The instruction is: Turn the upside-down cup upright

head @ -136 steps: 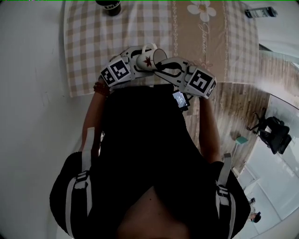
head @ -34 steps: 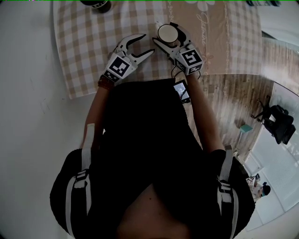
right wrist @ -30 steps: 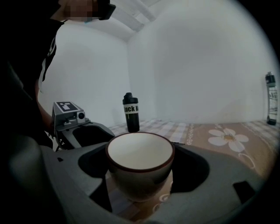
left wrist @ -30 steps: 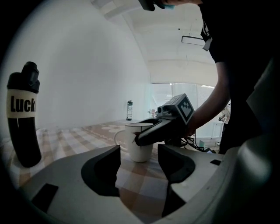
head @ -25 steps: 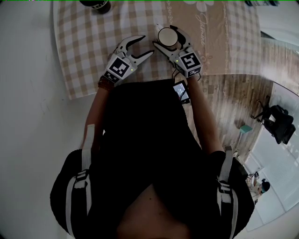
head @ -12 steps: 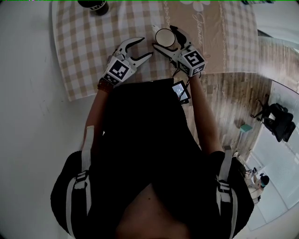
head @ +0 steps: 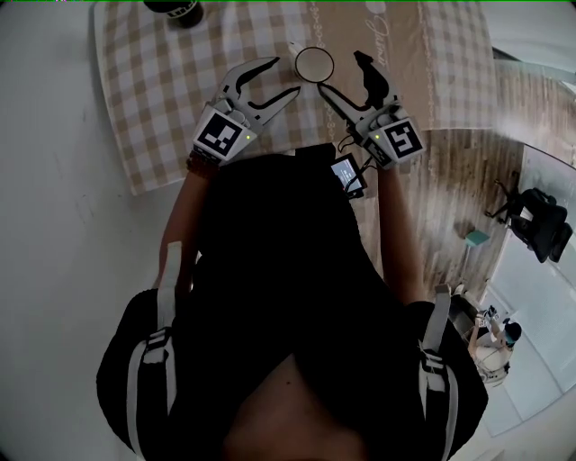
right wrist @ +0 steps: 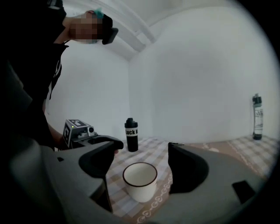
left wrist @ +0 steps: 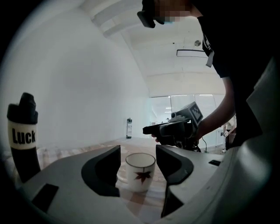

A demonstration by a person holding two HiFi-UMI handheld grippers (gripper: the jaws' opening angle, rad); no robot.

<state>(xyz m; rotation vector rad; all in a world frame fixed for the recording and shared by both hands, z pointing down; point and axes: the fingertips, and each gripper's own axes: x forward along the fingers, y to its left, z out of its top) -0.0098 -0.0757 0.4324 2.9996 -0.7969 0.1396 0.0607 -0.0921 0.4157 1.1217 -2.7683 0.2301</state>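
Cup (head: pixel 315 63) upright, mouth up, on the far part of the checked cloth (head: pixel 162 108). Left gripper (head: pixel 281 77) and right gripper (head: pixel 345 74) sit just near of it, both gaping. Their jaws have just narrowed slightly, with nothing between them. Cup looks ceramic: rigid, slick, chippable, some weight. Best pinched across the walls.

Cup (head: pixel 315 64): smooth, glossy white glaze, ceramic look, dark rim.
Tablecloth (head: pixel 162 99): matt woven cloth.
Bottle (head: pixel 180 11): matt black plastic look.
Floor (head: pixel 468 171): wood-grain planks.
Wall (right wrist: pixel 197 65): smooth, matt white.

Dim, perhaps underexposed; fisheye-warped, dark-vignetted edges
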